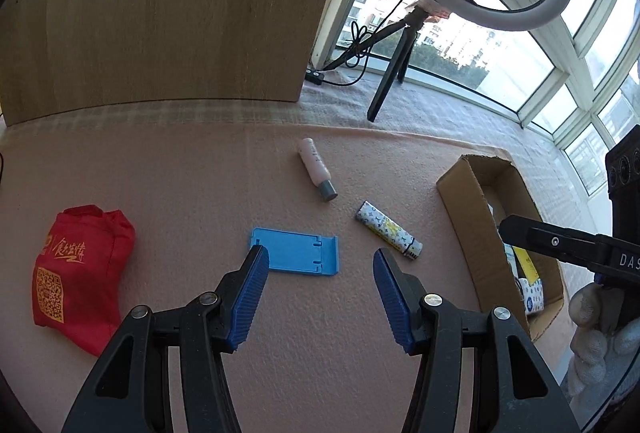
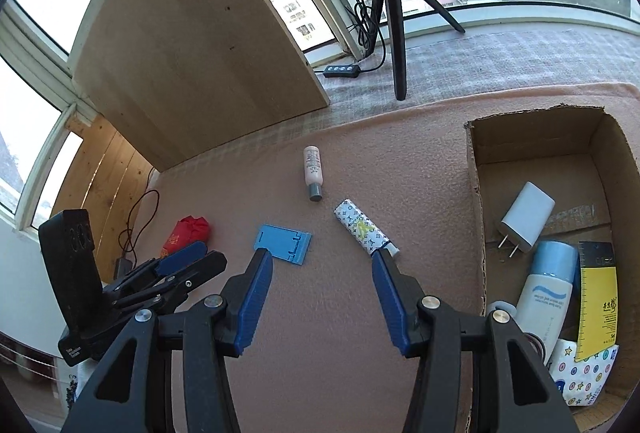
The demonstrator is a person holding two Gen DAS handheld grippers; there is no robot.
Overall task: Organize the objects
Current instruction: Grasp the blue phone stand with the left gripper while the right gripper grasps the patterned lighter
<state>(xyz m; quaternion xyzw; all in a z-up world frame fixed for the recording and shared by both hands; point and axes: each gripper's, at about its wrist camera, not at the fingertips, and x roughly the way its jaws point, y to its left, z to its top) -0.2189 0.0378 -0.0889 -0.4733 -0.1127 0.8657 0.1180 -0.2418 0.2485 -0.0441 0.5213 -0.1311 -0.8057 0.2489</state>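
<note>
- Left wrist view: the left gripper (image 1: pixel 320 261) is hovering over the pink felt mat (image 1: pixel 200 185) with its blue ribbed jaws spread wide and nothing between them.
- The flat blue plastic phone stand (image 1: pixel 298 251) is lying just ahead of the left jaw's tip, partly under it from this angle, its long side running across the view.
- The white patterned cylindrical tube (image 1: pixel 390 235) is lying just ahead of the right jaw, its long axis slanting from far-left to near-right.
- The pale pink bottle with a grey cap (image 1: pixel 317 168) is resting farther off, cap end nearer; the red folded cloth bag (image 1: pixel 80 273) is lying well to the left.
- The open brown cardboard box (image 1: pixel 466 209) is sitting at the right, with the right gripper's black body reaching across it; from here I cannot tell how that one's jaws are standing.
- Right wrist view: the right gripper (image 2: pixel 322 259) is also gaping, holding nothing.
- The patterned tube (image 2: pixel 366 227) is ending right at its right jaw tip, the blue stand (image 2: pixel 283 243) just beyond its left jaw, the box (image 2: pixel 478 201) close on the right and already holding several items.
- The stand looks nearer the left gripper, the tube the right; whichever is going for the tube will likely be needing a twist to close across that slanted axis.
</note>
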